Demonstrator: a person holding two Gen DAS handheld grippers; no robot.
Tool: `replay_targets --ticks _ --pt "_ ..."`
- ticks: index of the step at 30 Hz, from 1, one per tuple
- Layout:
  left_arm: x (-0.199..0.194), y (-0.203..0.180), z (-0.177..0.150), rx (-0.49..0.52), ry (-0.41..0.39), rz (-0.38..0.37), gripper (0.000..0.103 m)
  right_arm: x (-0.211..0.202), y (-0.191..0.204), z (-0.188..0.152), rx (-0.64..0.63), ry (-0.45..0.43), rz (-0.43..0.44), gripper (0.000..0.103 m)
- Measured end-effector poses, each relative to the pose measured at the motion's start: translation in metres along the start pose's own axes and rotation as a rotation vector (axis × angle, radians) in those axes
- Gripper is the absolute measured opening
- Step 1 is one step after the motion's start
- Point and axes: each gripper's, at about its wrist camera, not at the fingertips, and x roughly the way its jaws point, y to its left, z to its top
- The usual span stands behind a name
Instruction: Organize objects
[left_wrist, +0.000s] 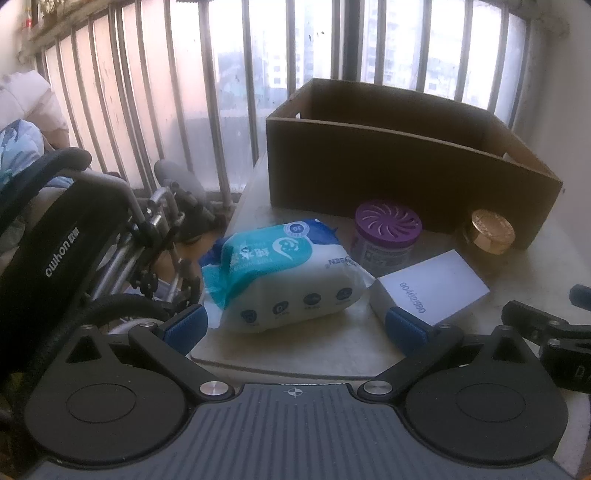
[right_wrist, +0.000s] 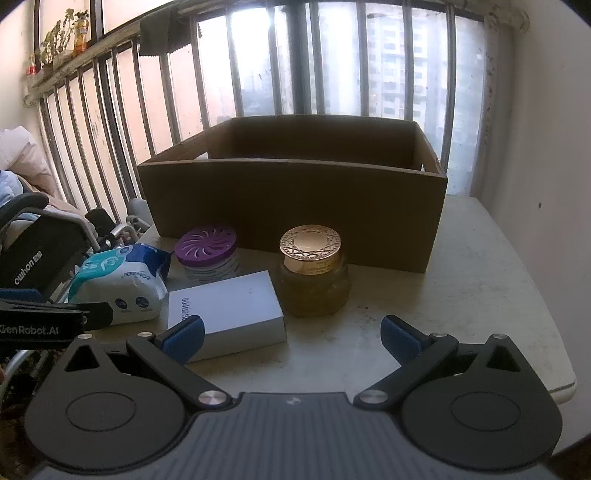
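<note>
Since all four items stand on the table (right_wrist: 480, 266) outside the cardboard box (right_wrist: 295, 206), whose visible interior shows nothing, the task appears not yet begun and every item is left to place. Both tools are spread wide and grip nothing: the left gripper (left_wrist: 295, 325) faces the wet-wipes pack (left_wrist: 284, 273) just beyond its fingertips, the white carton (left_wrist: 432, 284) near its right finger. The right gripper (right_wrist: 291, 336) faces the gold-lidded jar (right_wrist: 314, 269), apart from it, with the purple-lidded air freshener (right_wrist: 208, 254) farther left, near the box wall.
</note>
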Motion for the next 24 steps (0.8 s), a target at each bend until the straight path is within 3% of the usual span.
replay_targets --ticks 13,17,24 --pt "0.006 -0.001 -0.002 0.028 -0.016 -0.042 0.103 0.013 -0.020 0.004 0.041 -0.004 0.021 0.103" --pt "0.003 -0.005 -0.004 0.052 -0.028 -0.111 0.103 0.019 -0.036 0.006 0.082 -0.009 0.083 0.103" --pt "0.010 -0.021 -0.014 0.082 -0.026 -0.260 0.103 0.034 -0.059 0.005 0.174 0.014 0.264 0.103"
